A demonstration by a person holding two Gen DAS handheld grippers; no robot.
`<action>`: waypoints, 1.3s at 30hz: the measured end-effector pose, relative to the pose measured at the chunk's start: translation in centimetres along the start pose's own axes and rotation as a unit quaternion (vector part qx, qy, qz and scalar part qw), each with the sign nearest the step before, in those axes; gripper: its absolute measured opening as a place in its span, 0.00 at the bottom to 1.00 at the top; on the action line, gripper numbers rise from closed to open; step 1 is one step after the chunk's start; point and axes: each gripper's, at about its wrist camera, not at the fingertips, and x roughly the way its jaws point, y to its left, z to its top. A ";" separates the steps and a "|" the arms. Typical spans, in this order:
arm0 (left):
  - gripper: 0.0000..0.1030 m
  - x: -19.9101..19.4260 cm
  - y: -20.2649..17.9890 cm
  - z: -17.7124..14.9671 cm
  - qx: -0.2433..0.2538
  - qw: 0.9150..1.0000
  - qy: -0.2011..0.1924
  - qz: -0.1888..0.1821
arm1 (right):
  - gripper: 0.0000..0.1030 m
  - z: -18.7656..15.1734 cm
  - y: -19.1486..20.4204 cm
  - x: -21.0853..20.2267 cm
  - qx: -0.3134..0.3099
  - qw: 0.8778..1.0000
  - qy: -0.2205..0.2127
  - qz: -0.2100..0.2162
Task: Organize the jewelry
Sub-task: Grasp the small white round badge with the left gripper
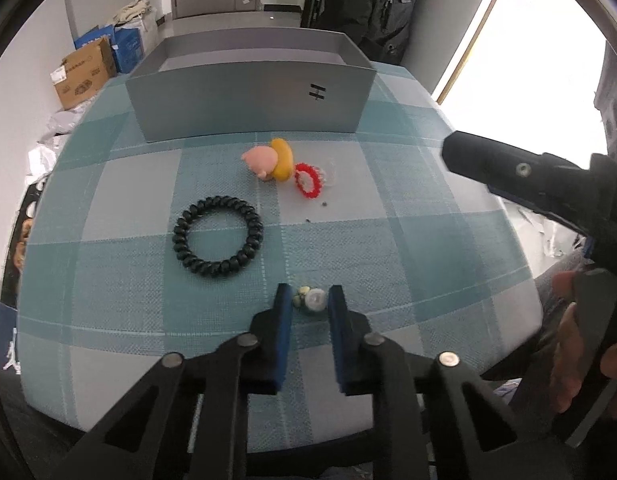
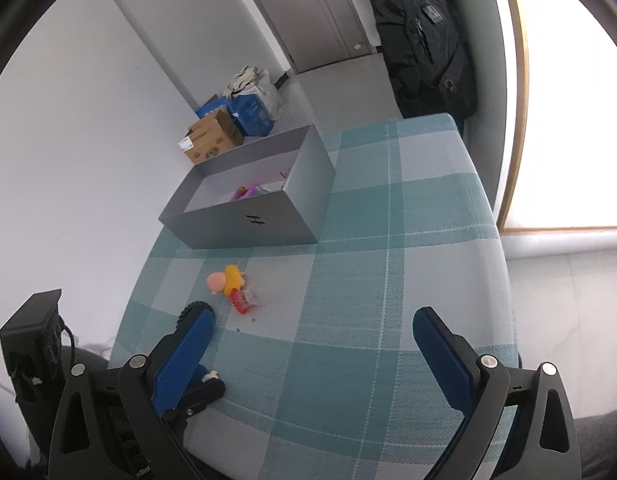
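Left gripper (image 1: pixel 308 300) closed around small pale trinket (image 1: pixel 311 300) on checked tablecloth (image 1: pixel 408 248); black spiral hair tie (image 1: pixel 217 237) just ahead-left; right gripper (image 2: pixel 314 354) wide open, empty.

Home room: checked tablecloth (image 2: pixel 388 280), dark coat (image 2: pixel 420 32) hanging by far door (image 2: pixel 308 8), cardboard boxes (image 2: pixel 212 140) on floor.

The tablecloth (image 1: pixel 348 240) is a plaid of teal and pale grey squares crossed by thin white lines. The open box (image 1: pixel 248 104) is plain grey with a small black mark on its front. A black spiral hair tie (image 1: pixel 217 236) lies near a red spiky ring (image 1: pixel 307 180), a pink and yellow toy (image 1: pixel 270 159) and a small whitish trinket (image 1: pixel 310 300). Both grippers' pads (image 2: pixel 442 354) are blue on black frames.
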 end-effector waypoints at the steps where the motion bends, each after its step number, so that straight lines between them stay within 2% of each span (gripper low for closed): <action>1: 0.12 -0.2 0.1 -0.2 0.002 1.000 0.000 -0.002 | 0.98 0.0 -0.1 0.1 0.002 1.000 0.003 0.000; 7: 0.11 -0.3 -0.6 -0.4 0.017 1.000 0.001 -0.006 | 0.98 -0.1 0.3 0.5 -0.005 1.000 0.006 -0.008; 10: 0.07 -0.8 0.0 -0.3 0.000 1.000 -0.003 -0.023 | 0.98 -0.1 0.2 0.8 -0.005 1.000 0.009 -0.012; 16: 0.07 -2.4 2.0 -0.3 -0.048 0.996 -0.022 -0.068 | 0.98 -0.1 -0.2 1.3 0.001 1.000 0.018 -0.010; 24: 0.07 -4.7 5.2 -0.6 -0.120 0.983 -0.060 -0.122 | 0.97 0.1 0.8 2.4 -0.013 0.999 0.030 -0.002; 30: 0.07 -5.6 7.2 -0.3 -0.152 0.976 -0.079 -0.131 | 0.95 1.5 2.4 3.4 -0.036 0.999 0.034 0.000; 32: 0.07 -5.8 7.7 -0.2 -0.158 0.975 -0.083 -0.130 | 0.85 2.1 3.4 4.0 -0.056 0.998 0.041 0.005; 39: 0.07 -5.8 8.7 0.1 -0.174 0.972 -0.091 -0.132 | 0.71 2.9 7.1 6.9 -0.120 0.990 0.071 0.006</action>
